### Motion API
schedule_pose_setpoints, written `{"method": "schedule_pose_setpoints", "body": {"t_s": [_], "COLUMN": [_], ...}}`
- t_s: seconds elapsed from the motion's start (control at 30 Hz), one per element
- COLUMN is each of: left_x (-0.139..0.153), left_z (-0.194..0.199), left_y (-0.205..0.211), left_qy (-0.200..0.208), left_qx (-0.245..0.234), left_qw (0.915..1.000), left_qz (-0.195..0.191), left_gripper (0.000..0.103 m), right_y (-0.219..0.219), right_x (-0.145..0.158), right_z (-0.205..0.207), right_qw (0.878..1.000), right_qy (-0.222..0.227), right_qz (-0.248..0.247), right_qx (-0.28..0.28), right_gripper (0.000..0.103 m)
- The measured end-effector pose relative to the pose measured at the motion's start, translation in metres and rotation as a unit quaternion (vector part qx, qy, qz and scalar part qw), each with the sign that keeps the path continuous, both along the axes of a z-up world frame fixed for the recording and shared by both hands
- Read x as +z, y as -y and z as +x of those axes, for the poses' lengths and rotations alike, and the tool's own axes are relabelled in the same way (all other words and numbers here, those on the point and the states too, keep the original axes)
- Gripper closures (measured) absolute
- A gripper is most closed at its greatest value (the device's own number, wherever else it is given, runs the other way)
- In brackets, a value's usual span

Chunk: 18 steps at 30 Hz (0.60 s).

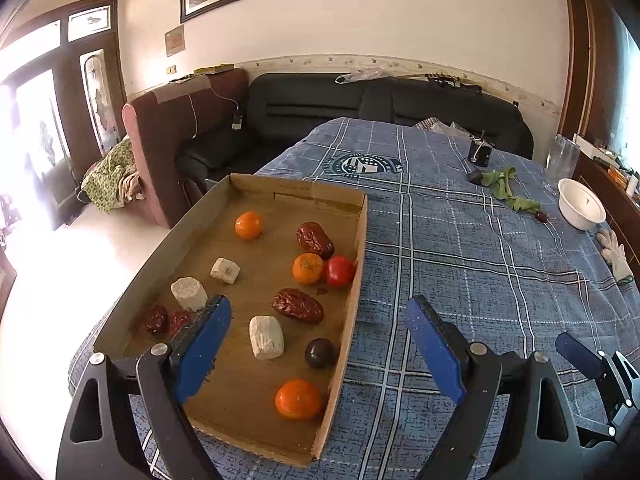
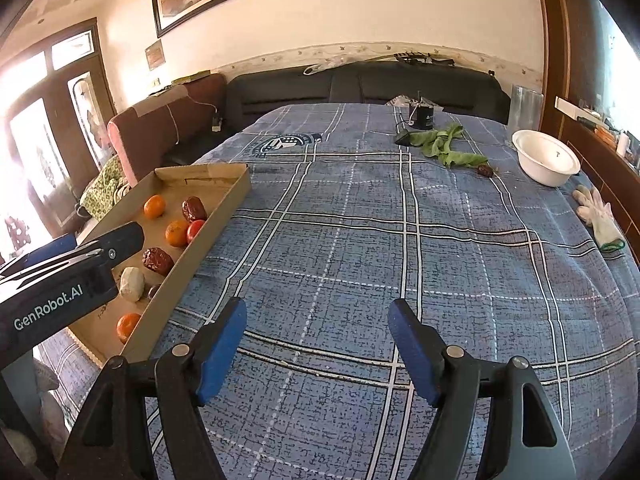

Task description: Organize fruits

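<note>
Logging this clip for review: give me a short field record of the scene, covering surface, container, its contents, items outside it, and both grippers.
surface: table under a blue plaid cloth
container: shallow cardboard tray at the table's left edge
contents: three oranges, one near the front; a red tomato; wrinkled red dates; pale chunks; a dark round fruit
outside tray: white bowl, green leaves, white glove
left gripper: open, over the tray, holding nothing
right gripper: open, over bare cloth, holding nothing

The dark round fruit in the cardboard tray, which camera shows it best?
The left wrist view: the dark round fruit sits fully visible near the cardboard tray wall. In the right wrist view the tray wall hides most of it.
</note>
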<state>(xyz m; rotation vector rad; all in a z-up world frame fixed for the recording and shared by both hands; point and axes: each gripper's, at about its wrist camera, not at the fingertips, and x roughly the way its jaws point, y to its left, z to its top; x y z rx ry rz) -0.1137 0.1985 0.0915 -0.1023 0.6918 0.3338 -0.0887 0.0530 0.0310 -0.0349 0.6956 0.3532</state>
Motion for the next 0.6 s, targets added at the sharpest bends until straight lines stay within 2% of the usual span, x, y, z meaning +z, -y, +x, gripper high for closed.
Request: {"method": "schedule_pose_setpoints", "body": {"t_s": [0.33, 0.6], "left_x": [0.003, 0.016], "left_z": [-0.010, -0.030], "left_y": [-0.005, -0.008], "left_qy": [0.013, 0.044], "left_qx": [0.005, 0.017], "left_qw": [0.9999, 0.9989], "left_qz": [-0.003, 0.004], "left_gripper": [0.014, 0.014], "right_y": [-0.010, -0.015], "right_x": [0.003, 0.009], "right_z": [-0.007, -0.020], "right_qw": [1.000, 0.999], "right_qy": [0.011, 0.026], "right_qz": [-0.011, -0.015], "right_qx": [0.006, 0.010], "right_gripper": [0.022, 0.020]}}
